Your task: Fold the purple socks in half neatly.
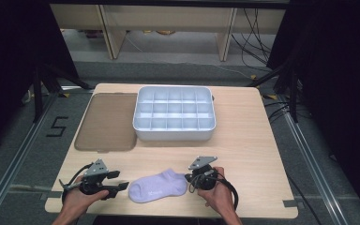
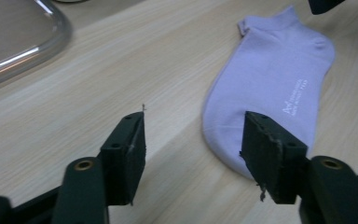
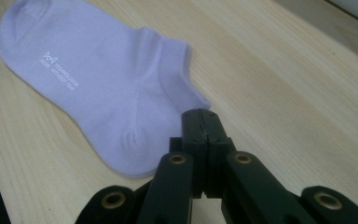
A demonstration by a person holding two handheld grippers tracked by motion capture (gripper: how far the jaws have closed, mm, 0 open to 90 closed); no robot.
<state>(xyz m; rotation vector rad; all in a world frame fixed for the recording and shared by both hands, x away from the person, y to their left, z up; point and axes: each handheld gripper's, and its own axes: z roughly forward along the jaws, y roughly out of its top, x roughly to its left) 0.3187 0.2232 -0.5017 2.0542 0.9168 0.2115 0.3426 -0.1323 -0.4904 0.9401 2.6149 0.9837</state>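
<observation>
Left gripper (image 1: 118, 181) stands with jaws apart just beside the sock's toe, nothing between them. Right gripper (image 1: 188, 178) is closed and empty at the sock's (image 1: 158, 186) cuff end. It lies flat on the table (image 1: 243, 140), near the front edge.

I am working bare-armed with two black grippers, my left gripper (image 1: 117, 181) and right gripper (image 1: 188, 177) each wearing grey triangular plates, brass-ringed screws and trailing black cables.

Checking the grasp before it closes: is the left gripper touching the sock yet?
Cannot tell. In the left gripper view the left gripper stands open, one finger overlapping the purple sock's toe edge; no contact or gap shows plainly.
</observation>
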